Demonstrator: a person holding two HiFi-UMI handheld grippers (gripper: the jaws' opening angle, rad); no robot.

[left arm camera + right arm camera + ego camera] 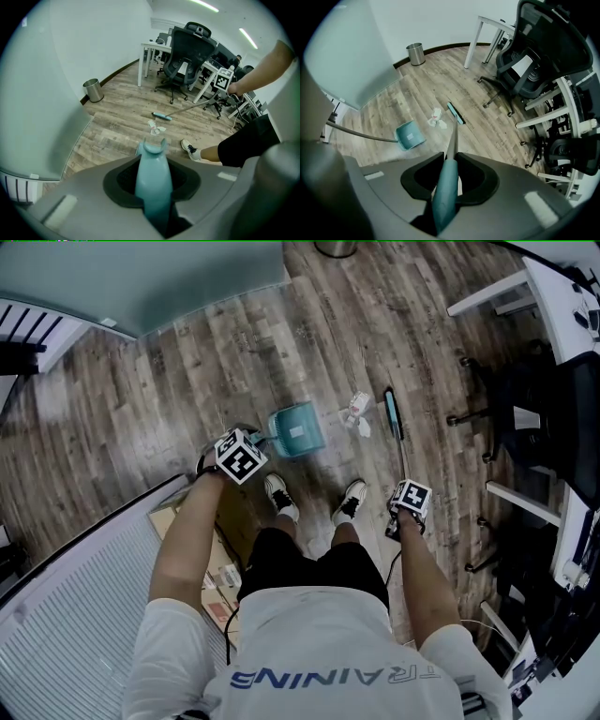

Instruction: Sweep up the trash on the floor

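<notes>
Steady: left gripper [152, 185] pinches the dustpan [298, 430] handle, right gripper [447, 185] the broom [394, 416] — drag its head left through the paper trash [358, 412], dustpan lip down.

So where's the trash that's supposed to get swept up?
In the head view the crumpled white trash lies on the wood floor, between the teal dustpan on its left and the broom on its right, just ahead of the person's shoes.

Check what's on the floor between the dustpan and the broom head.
Crumpled paper trash lies between the dustpan and the broom head; otherwise only bare wood floor. It shows in the head view and the right gripper view.
</notes>
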